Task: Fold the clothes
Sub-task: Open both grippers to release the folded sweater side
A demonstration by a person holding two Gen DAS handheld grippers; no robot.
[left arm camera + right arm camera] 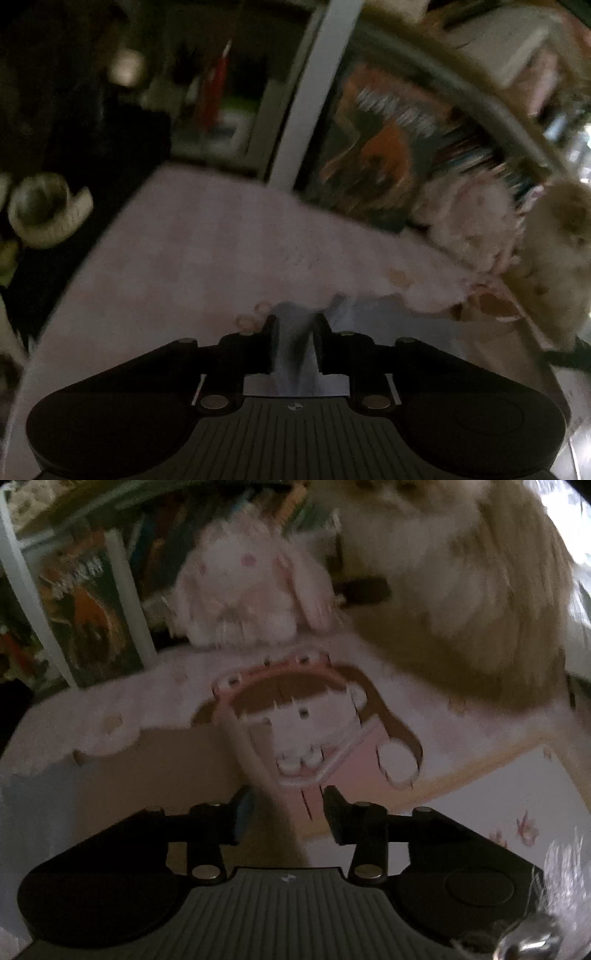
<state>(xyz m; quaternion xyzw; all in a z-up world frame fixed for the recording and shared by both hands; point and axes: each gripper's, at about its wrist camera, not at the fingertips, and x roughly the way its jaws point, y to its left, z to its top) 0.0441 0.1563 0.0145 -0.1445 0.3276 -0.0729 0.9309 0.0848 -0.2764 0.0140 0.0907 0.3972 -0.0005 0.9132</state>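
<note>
My left claw [294, 325] pinches the pale garment [207, 258]; right claw [284, 801] straddles its printed front, jaws apart—close before lifting evenly.

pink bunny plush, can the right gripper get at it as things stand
Probably yes: the pink bunny plush sits straight ahead of the right gripper, its fingers apart, with only the flat printed garment lying between.
</note>
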